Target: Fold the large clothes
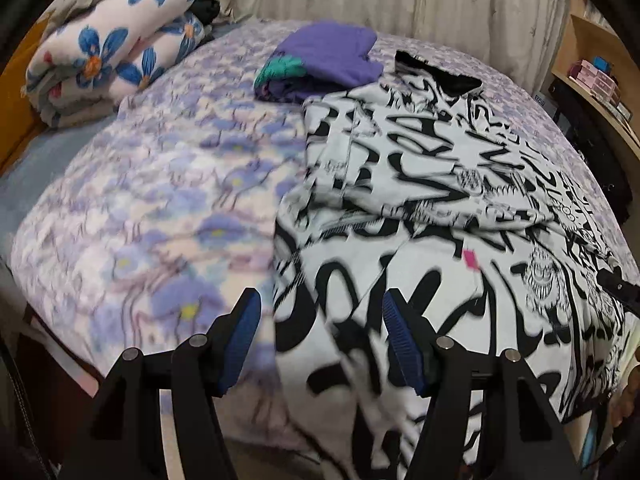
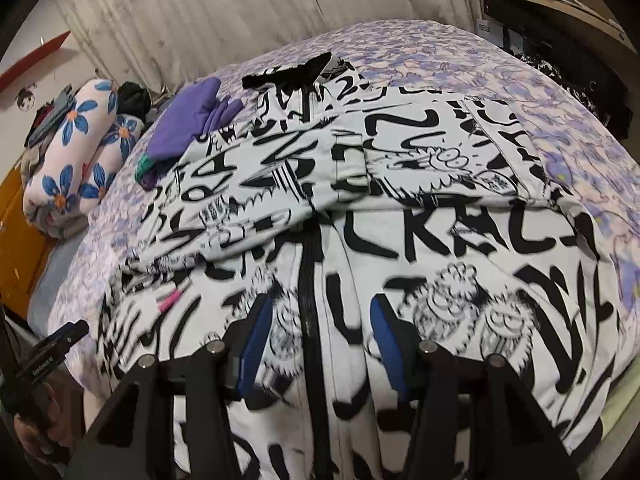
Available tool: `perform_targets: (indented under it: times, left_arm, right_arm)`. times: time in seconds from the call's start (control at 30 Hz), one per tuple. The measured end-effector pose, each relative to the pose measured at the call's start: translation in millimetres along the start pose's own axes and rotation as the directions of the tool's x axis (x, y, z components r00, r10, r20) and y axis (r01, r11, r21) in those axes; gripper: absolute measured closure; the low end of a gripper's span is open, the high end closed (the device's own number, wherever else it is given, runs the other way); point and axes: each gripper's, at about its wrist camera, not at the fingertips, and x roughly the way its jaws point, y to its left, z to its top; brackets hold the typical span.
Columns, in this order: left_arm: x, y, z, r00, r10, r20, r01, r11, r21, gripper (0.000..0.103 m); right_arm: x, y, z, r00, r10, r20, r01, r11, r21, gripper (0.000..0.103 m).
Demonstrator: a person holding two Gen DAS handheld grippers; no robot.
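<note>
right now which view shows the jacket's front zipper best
The right wrist view: the black zipper runs down the middle of the black-and-white printed jacket, from the collar toward the camera. The left wrist view shows the jacket from its side edge, with folded sleeves across it; no zipper line is clear there.

The jacket is white with bold black graffiti lettering and cartoon faces, black at its collar; the bedspread is pale with lilac-blue flowers; folded purple clothes show teal; the rolled blanket is white with blue orange-centred flowers
</note>
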Motion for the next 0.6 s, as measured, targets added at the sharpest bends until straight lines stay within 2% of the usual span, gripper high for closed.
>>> perform_targets:
  times: [0.1,0.17,0.23,0.33,0.5,0.6]
  left_arm:
    - [3.4,13.9,-13.8,0.998,-0.04,-0.04,0.039,0.999,-0.028,0.041]
    - [6.7,23.2,-23.5,0.993,-0.09,-0.071,0.087,0.995,-0.05,0.041]
    - [11.8,31.9,-34.2,0.981,-0.16,-0.105,0.152,0.985,-0.086,0.041]
    - [18.1,38.2,-50.2,0.964,-0.228,-0.137,0.213,0.97,-0.117,0.041]
    - [21.5,30.7,-70.3,0.938,-0.308,-0.159,0.291,0.949,-0.119,0.041]
    - [25.3,17.0,-75.3,0.928,-0.317,-0.197,0.302,0.948,-0.105,0.04]
  right_arm:
    - [-2.5,-5.2,-11.2,1.0,-0.025,-0.016,0.025,0.999,-0.021,0.052]
    - [-4.8,-12.3,-18.3,0.999,-0.035,-0.026,0.035,0.999,-0.024,0.052]
    - [-7.6,-19.4,-23.4,0.998,-0.048,-0.035,0.047,0.999,-0.024,0.052]
    - [-14.1,-33.2,-30.5,0.996,-0.074,-0.047,0.073,0.997,-0.025,0.052]
    - [-33.4,-64.9,-41.6,0.991,-0.127,-0.047,0.126,0.992,-0.006,0.052]
    - [-45.6,-89.6,-49.0,0.985,-0.163,-0.048,0.165,0.986,0.028,0.052]
